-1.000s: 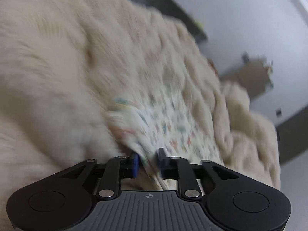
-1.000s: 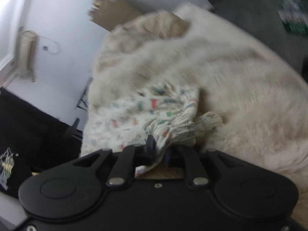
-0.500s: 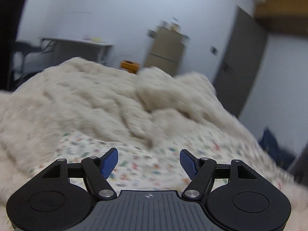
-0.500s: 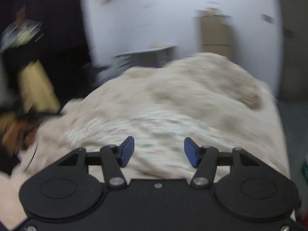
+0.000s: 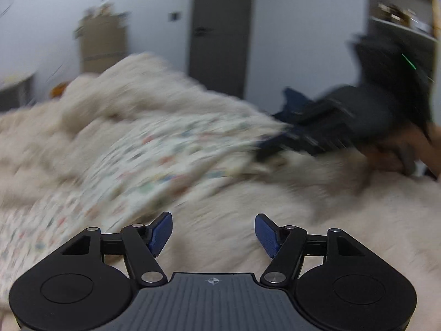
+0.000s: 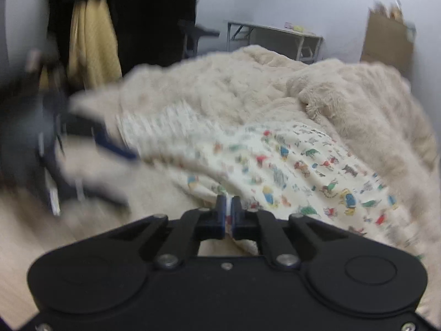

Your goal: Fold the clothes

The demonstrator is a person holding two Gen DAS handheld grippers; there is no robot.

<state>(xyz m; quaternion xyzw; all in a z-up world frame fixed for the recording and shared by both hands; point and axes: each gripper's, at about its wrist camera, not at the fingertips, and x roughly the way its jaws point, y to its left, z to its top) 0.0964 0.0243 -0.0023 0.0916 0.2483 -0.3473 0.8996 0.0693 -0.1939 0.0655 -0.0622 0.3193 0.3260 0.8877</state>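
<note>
A cream garment with a small colourful print (image 6: 303, 171) lies spread on a fluffy cream blanket (image 6: 220, 88). My right gripper (image 6: 228, 209) is shut on the garment's near edge, and a strip of cloth shows between its blue pads. In the left wrist view the garment (image 5: 154, 160) is blurred at centre left. My left gripper (image 5: 213, 233) is open above the bare blanket (image 5: 303, 220), just right of the cloth, with nothing between its fingers. The right gripper (image 5: 330, 127) appears there as a dark blur at the garment's far corner, with a hand (image 5: 399, 149) behind it.
A grey door (image 5: 220, 33) and a cardboard box (image 5: 102, 44) stand behind the bed. In the right wrist view a white desk (image 6: 275, 38) stands at the back, yellow cloth (image 6: 91, 44) hangs at the left, and the blurred left gripper (image 6: 41, 143) is at the left edge.
One second ago both grippers were shut on the garment, then both opened. Now the right gripper is shut on the garment's edge again; the left stays open and has swung right.
</note>
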